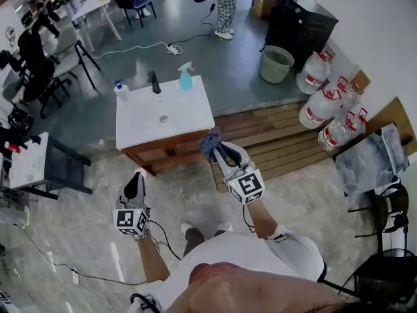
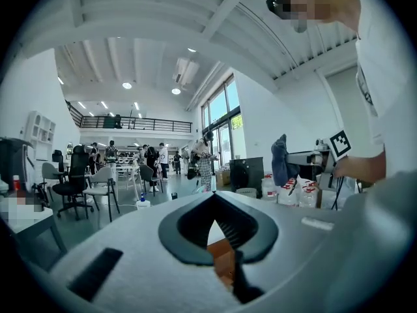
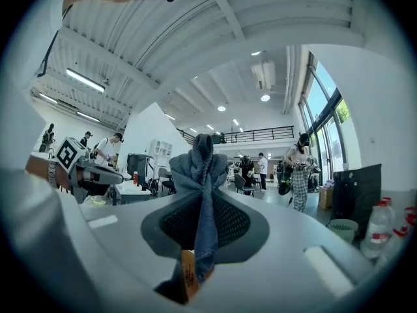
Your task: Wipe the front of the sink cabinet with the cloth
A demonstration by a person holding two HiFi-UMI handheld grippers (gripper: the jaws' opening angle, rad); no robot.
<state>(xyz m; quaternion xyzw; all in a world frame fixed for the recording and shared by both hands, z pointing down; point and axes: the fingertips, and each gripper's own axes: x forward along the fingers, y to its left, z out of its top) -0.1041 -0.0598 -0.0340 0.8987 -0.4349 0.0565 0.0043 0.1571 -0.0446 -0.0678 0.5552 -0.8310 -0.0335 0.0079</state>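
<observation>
The crumpled blue-grey cloth (image 1: 210, 141) is pinched between the jaws of the right hand-held gripper (image 1: 215, 149), close by the right front corner of the white-topped wooden sink cabinet (image 1: 171, 150). The left hand-held gripper (image 1: 137, 178) is seen pressed together and empty, near the cabinet's left front corner.

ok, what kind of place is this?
Probably an open lab or workshop hall, not a home: the sink cabinet stands alone on a bare floor, office chairs sit beyond it, and big water jugs line the wall.
</observation>
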